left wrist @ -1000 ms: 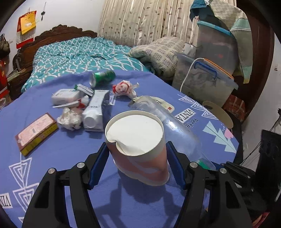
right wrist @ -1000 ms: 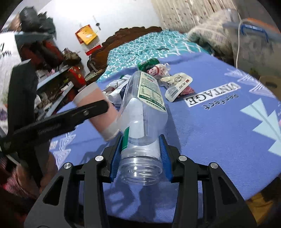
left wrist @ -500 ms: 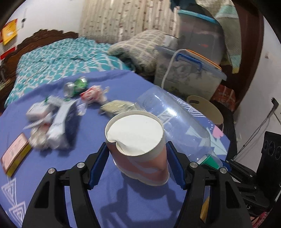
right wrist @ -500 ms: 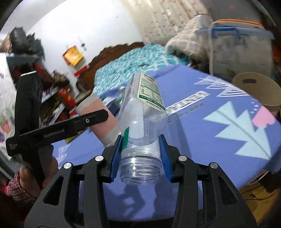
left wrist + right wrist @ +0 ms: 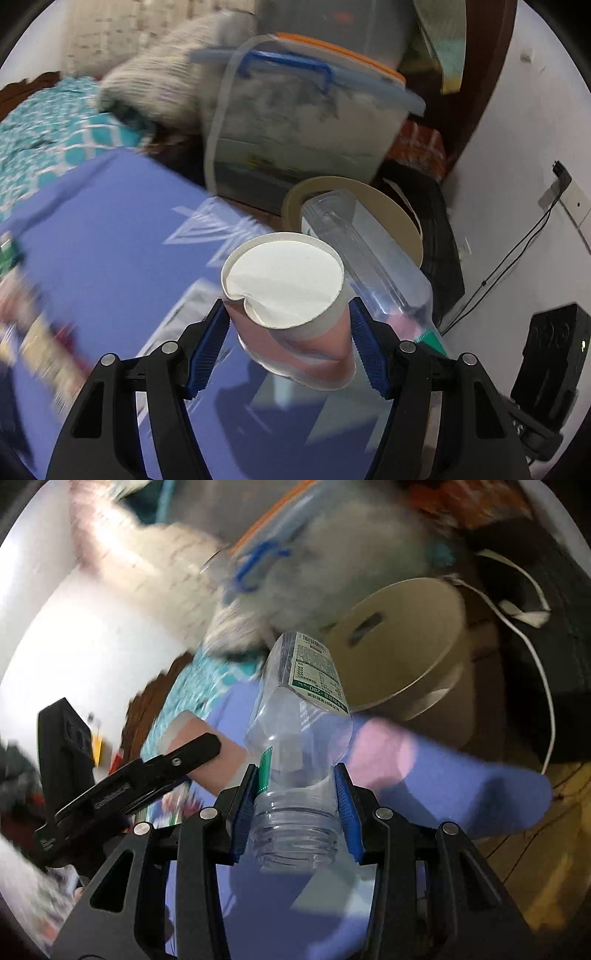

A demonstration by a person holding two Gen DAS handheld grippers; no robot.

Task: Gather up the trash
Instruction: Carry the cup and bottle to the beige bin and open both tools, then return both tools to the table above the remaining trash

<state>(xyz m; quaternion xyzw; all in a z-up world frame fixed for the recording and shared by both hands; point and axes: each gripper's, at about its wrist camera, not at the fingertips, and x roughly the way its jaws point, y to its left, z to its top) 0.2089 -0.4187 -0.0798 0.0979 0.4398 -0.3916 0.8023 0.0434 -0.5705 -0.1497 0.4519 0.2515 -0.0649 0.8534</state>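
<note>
My left gripper (image 5: 288, 325) is shut on a pink and white paper cup (image 5: 291, 317), held bottom-forward above the blue tablecloth (image 5: 110, 229). My right gripper (image 5: 295, 805) is shut on the neck of a clear empty plastic bottle (image 5: 299, 716) with a green-edged label. The bottle (image 5: 369, 258) also shows right of the cup in the left wrist view, pointing at a beige bin with a round slotted lid (image 5: 399, 650). The left gripper and cup (image 5: 207, 753) show at the left of the right wrist view. The two grippers are side by side near the table's right edge.
A clear storage box with a blue handle and orange lid (image 5: 306, 122) stands behind the bin (image 5: 354, 192). A white cable (image 5: 535, 657) hangs past the bin. Remaining trash (image 5: 33, 325) lies blurred at the left. A black speaker (image 5: 546, 354) is at the right.
Both grippers have swung right with the cup and the bottle, away from the trash pile, toward the beige bin past the table's edge. Both grips are unchanged.
</note>
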